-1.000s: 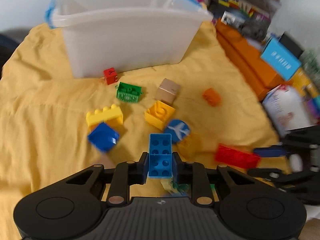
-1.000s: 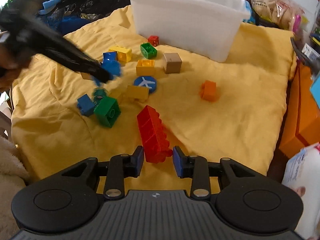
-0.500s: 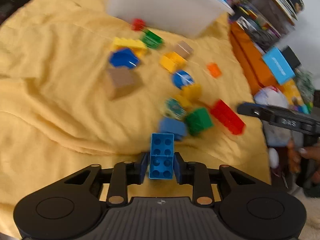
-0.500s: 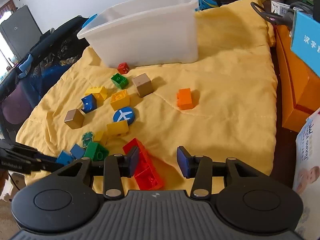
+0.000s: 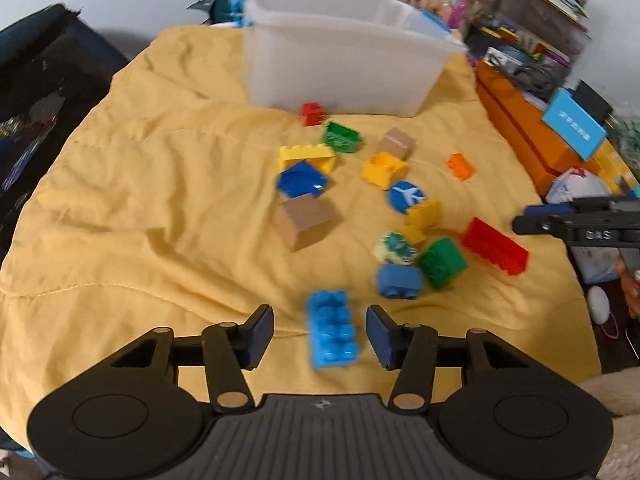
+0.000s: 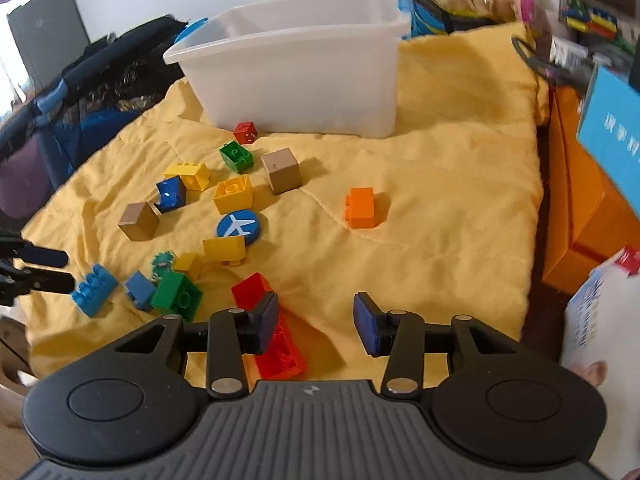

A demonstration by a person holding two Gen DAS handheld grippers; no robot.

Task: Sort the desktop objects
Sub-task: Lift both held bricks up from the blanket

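A light blue brick (image 5: 331, 328) lies on the yellow cloth (image 5: 160, 208) between the fingers of my left gripper (image 5: 320, 334), which is open and not touching it. The same brick (image 6: 93, 289) shows at the left of the right wrist view, beside the left gripper's fingertips (image 6: 52, 280). My right gripper (image 6: 316, 322) is open; a long red brick (image 6: 272, 332) lies under its left finger. Other bricks are scattered on the cloth: green (image 5: 442, 262), blue (image 5: 398, 280), orange (image 6: 360, 207), tan cubes (image 5: 306, 220) (image 6: 281, 170). A white bin (image 6: 300, 68) stands at the back.
A blue disc with a plane (image 6: 239, 226) and several yellow bricks (image 6: 233, 195) lie mid-cloth. Orange boxes (image 6: 580, 208) and a blue card (image 6: 612, 132) line the right edge. A dark bag (image 6: 80, 112) sits at the left. Cluttered shelves stand behind the bin.
The left gripper carried the light blue brick back to the near edge of the cloth, opened and let it go. The right gripper drew back and its jaws widened beside the red brick.
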